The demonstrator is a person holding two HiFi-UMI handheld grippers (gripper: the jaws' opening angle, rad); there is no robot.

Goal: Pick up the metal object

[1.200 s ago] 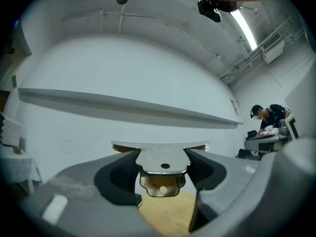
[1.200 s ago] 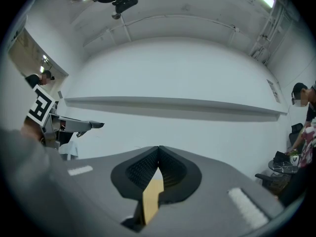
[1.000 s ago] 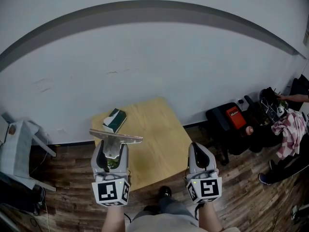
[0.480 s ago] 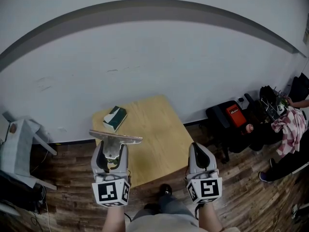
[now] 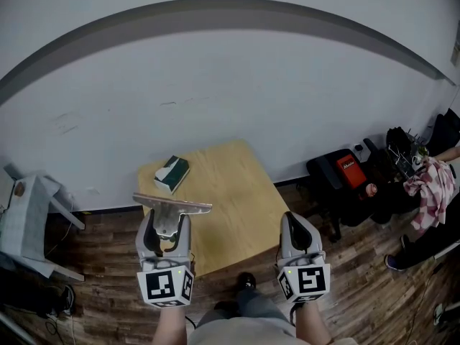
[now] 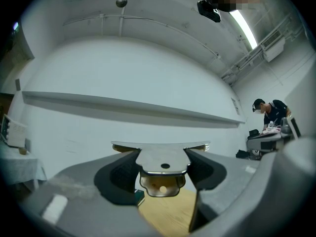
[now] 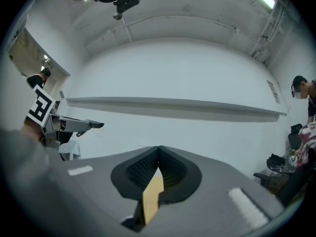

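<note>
Nothing notable has shifted: left gripper point(image 5: 167, 230), lower left of the head view, remains clamped on the metal object point(image 5: 172, 207), raised above the table point(image 5: 233, 192). Right gripper point(image 5: 300, 225), lower right, is clenched and empty. Pick-up judged complete; next, hold steady.

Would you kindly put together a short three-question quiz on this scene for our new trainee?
1. True or false: the left gripper holds the metal piece lifted clear of the table.
2. Choose one: the right gripper is A) shut and empty, B) shut on a cup, C) wide open.
3. Short answer: what single item lies on the table?

Key: 1 true; 2 A; 3 the green box, near the table's far left corner.
</note>
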